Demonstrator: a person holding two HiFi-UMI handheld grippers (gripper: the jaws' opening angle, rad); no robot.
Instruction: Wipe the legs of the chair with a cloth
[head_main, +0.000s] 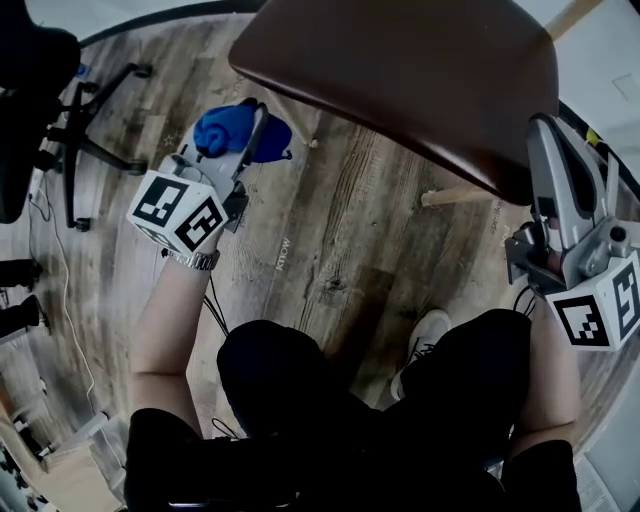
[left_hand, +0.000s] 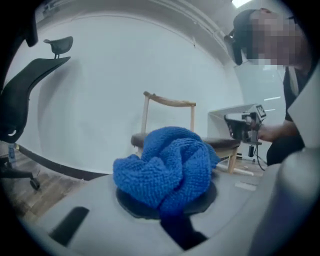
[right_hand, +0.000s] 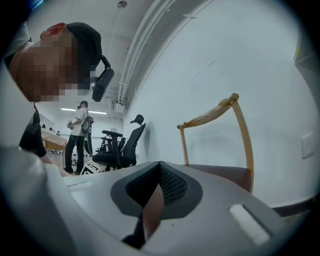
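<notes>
as i look down over my own arms, my left gripper (head_main: 250, 128) is clamped on the bunched blue cloth (head_main: 222, 130), held just beside the brown chair seat (head_main: 400, 70); my right gripper (head_main: 546, 135) is pinched on a thin brown sliver at the seat's right edge. beneath, a pale wooden leg (head_main: 455, 196) shows over the plank floor (head_main: 330, 240), with a black office chair (head_main: 75, 135) at far left
</notes>
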